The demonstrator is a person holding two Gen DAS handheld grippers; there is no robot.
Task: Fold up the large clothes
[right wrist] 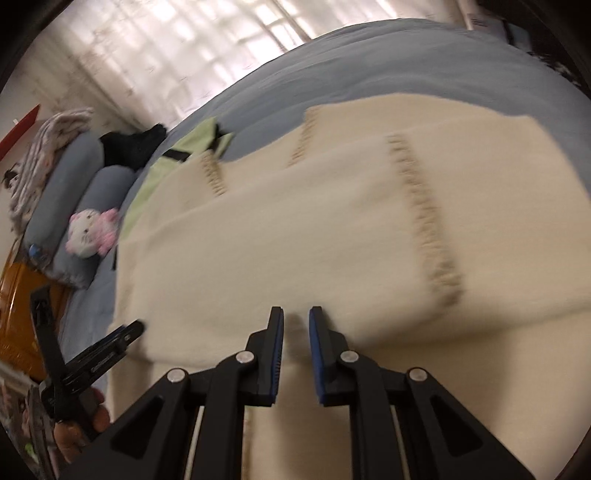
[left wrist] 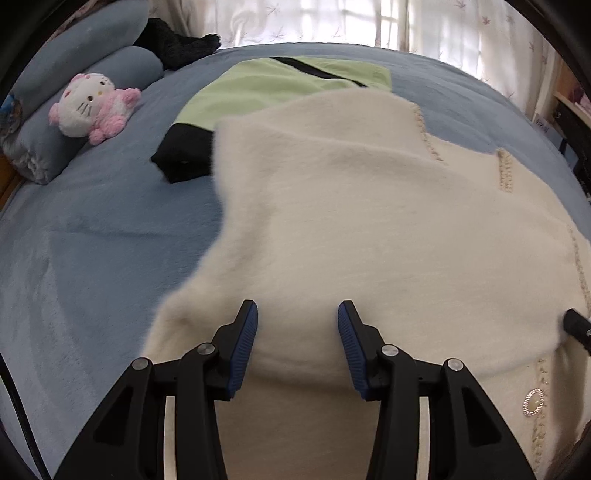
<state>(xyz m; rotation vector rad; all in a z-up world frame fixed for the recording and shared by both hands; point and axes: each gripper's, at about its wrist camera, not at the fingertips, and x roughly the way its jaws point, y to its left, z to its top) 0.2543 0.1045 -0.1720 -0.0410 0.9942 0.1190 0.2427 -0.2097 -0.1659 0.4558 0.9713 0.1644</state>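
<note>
We see the cream sweater [left wrist: 369,221] spread on the blue bed [left wrist: 92,240], overlapping a green garment [left wrist: 266,86]. Our left gripper [left wrist: 297,314] hangs released above it; our right gripper [right wrist: 296,317] is nearly clenched, grasping nothing.

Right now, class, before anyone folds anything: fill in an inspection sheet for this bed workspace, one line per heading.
Surface: blue bed cover, soft, lightly creased.
Job's things: cream garment spread out, its far edge overlapping a green garment with black trim.
Clutter: plush cat toy, blue pillows, dark cloth.
Grippers: left tongs open over the cream garment's near edge; right tongs shut, whether pinching cloth cannot be told.
Cables: thin dark line at the left view's edge, possibly a cord.
Surroundings: curtained window behind the bed.
</note>
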